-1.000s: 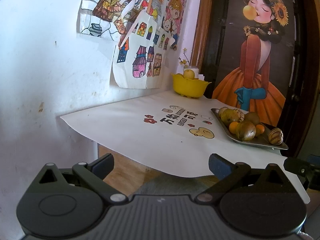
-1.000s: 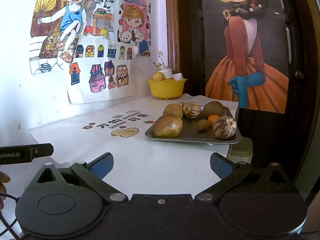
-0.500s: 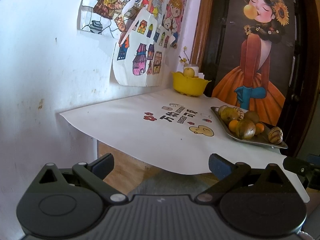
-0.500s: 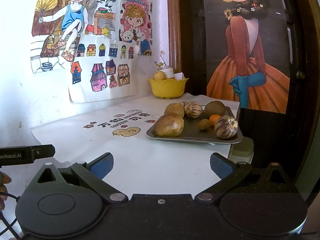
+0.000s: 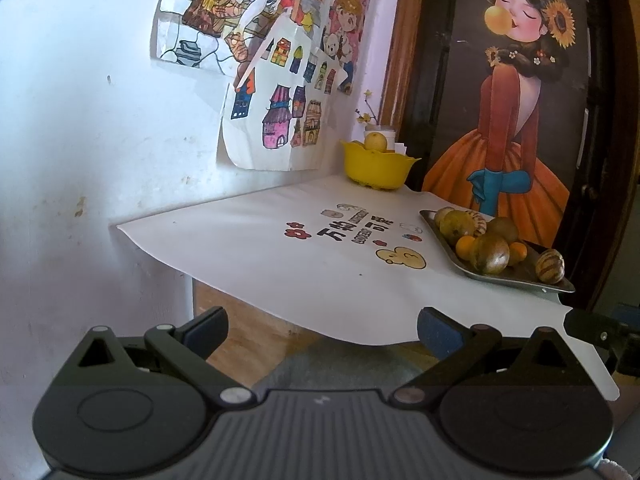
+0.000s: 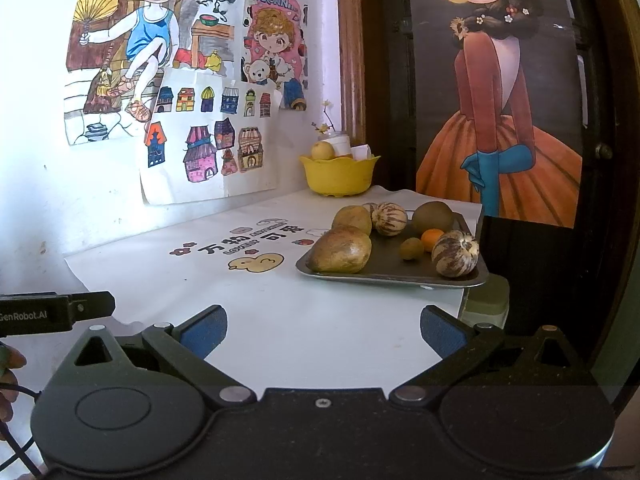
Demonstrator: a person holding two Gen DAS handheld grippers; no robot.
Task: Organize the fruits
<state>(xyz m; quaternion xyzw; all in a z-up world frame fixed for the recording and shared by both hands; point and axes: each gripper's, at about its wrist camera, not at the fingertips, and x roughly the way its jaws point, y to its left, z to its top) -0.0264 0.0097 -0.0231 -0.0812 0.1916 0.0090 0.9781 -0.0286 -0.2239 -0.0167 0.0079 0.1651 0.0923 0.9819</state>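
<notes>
Yellow bowl point(image 6: 339, 176) stands at the far corner of the desk point(image 6: 280, 320), near the wall, with one pale round fruit point(image 6: 322, 150) inside it. Nearer, at the right edge of the desk, a metal tray point(image 6: 390, 274) carries the other fruits: a big brown-green fruit point(image 6: 340, 249) at its front left, two striped round ones point(image 6: 455, 253), a small orange point(image 6: 432, 239) and some more behind. The left gripper point(image 5: 320, 330) and the right gripper point(image 6: 322, 326) both hang before the desk, well apart from the tray. Fingers of each are spread wide and hold nothing. Coloured drawings point(image 6: 200, 80) are on the white wall.
</notes>
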